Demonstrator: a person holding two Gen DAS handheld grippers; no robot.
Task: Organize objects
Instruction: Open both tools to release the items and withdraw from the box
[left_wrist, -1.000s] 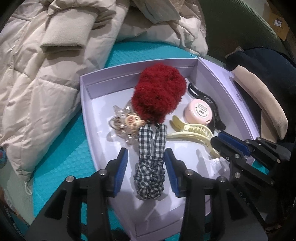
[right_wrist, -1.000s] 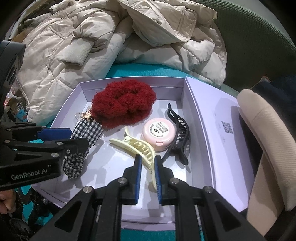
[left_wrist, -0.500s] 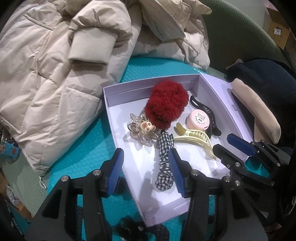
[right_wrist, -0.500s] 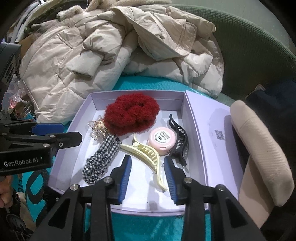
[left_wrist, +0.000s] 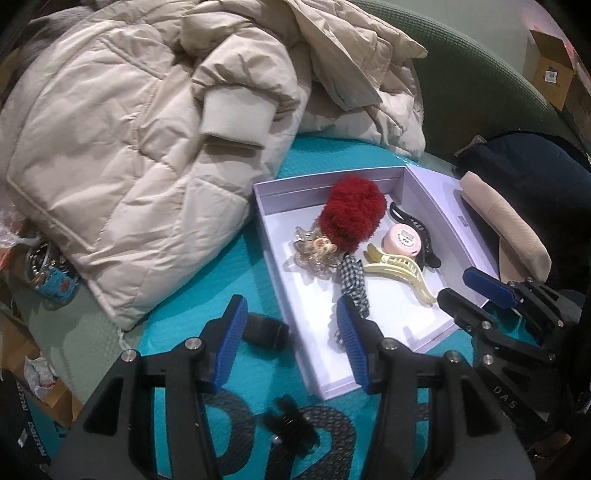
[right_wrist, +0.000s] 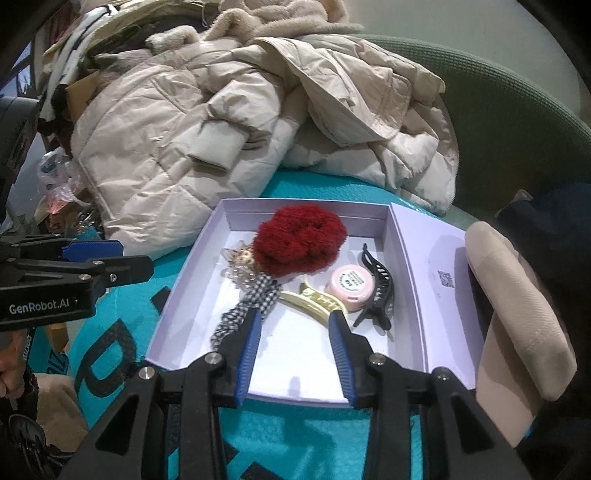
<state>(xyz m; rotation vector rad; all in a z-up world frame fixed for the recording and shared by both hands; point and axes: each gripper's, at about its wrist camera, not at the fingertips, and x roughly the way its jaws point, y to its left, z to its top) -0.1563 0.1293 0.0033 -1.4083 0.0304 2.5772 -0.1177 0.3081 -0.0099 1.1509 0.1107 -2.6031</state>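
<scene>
Left gripper (left_wrist: 291, 328) spread wide, holding nothing, above teal mat (left_wrist: 255, 258). Likely next pick: small black toothed hair clip (left_wrist: 291, 424) on mat, just below your jaws, outside shallow lilac cardboard tray (left_wrist: 275, 254). Drop straight down, straddle clip's narrow width, close gently. Its long axis looks roughly left-right, slightly tilted; hard to tell. In tray: black-white gingham scrunchie (left_wrist: 354, 282), long axis pointing toward you. Right gripper (right_wrist: 293, 328) also spread, empty, over tray's near edge.

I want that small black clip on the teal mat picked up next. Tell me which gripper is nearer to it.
Left. The left gripper hangs open just above the small black clip on the teal mat. The right gripper, also open, sits over the lavender tray, farther away.
</scene>
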